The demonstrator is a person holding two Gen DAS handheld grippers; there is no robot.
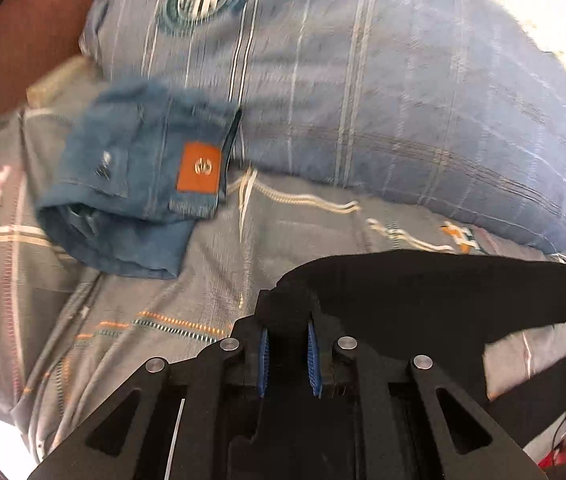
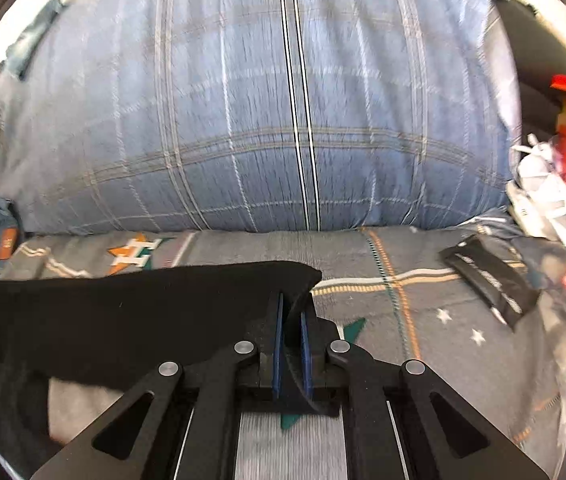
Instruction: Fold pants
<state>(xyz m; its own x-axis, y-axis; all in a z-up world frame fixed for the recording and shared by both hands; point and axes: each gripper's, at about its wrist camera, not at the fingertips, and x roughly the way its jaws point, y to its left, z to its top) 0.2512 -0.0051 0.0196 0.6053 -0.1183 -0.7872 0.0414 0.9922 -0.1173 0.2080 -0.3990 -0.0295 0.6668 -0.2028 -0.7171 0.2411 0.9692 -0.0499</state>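
Black pants (image 1: 443, 296) are held up over the grey patterned bedsheet (image 1: 163, 300). My left gripper (image 1: 287, 320) is shut on the left end of the pants' edge, with cloth between the blue pads (image 1: 263, 356). My right gripper (image 2: 291, 320) is shut on the right end of the same black pants (image 2: 123, 312), which stretch away to the left in the right wrist view. The pants hang down below the held edge.
A big blue plaid pillow (image 1: 363, 80) lies just ahead, filling the back of the right wrist view (image 2: 243, 120). Folded blue jeans with an orange patch (image 1: 143, 176) lie at left. A black strap-like item (image 2: 491, 280) and red and white clutter (image 2: 563, 168) lie at right.
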